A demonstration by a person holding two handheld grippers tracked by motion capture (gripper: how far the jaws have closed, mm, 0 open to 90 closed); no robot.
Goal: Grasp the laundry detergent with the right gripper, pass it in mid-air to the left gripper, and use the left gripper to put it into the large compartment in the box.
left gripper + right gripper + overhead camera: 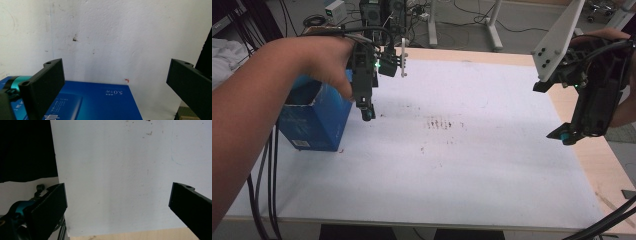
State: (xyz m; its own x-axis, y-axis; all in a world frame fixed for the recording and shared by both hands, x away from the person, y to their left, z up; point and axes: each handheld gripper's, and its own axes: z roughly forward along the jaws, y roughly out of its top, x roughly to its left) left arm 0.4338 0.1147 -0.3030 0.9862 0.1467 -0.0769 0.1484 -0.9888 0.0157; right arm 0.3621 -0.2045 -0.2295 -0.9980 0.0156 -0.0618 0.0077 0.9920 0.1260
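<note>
One wooden table covered by a white, stained sheet (472, 165) was the largest thing, and it serves as the landmark here. On its left part stood one open-topped blue cardboard box (314, 120), upright, its top opening partly covered by the person's left forearm and hand; in the left gripper view its blue printed face (95, 102) ran off the bottom edge, with small white lettering too small to read.

There were two grippers. The left black two-jaw gripper (367, 111) hung above the table's left part, just beside the box's right edge, pointing down; in the left gripper view (113, 87) its jaws stood wide apart with nothing between them, over the box and the sheet. The right black two-jaw gripper (564, 135) was held above the table's right edge, well apart from the box; its own view (117, 207) showed jaws spread wide and empty over the sheet's edge. Its hand was mostly hidden behind the gripper body.

One patch of dark smudges (442, 123) marked the sheet near the table's middle. One tiny red mark (126, 80) lay on the sheet just beside the box's corner.
</note>
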